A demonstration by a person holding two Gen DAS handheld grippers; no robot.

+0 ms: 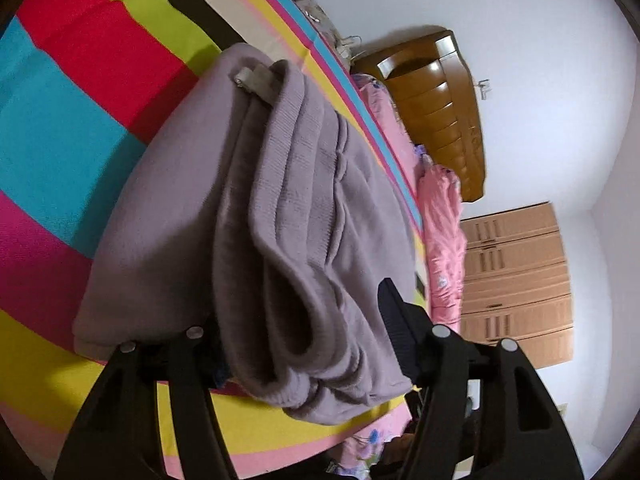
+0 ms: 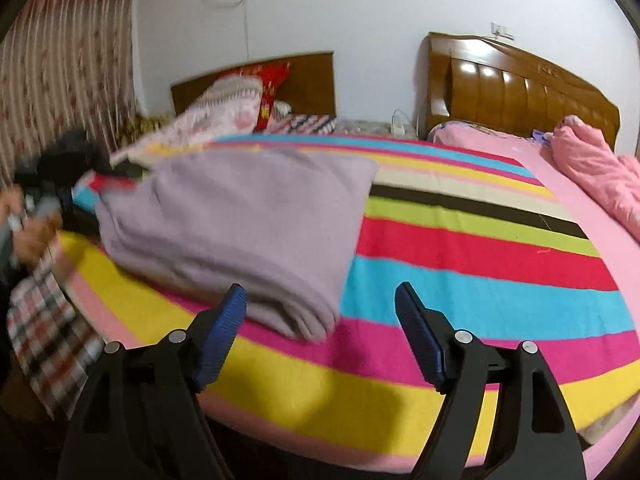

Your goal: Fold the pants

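Folded pants [image 2: 236, 236] block left, striped blanket [image 2: 480, 280] open rt, pink quilt [image 2: 592, 168] far rt

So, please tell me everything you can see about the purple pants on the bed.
The pants are pale mauve, of soft knit-looking fabric, folded into a thick bundle of several layers. A ribbed band and a small grey tab show at one end. They lie on the striped blanket. The left gripper has its fingers on either side of the layered edge. The right gripper is open, just in front of the bundle.
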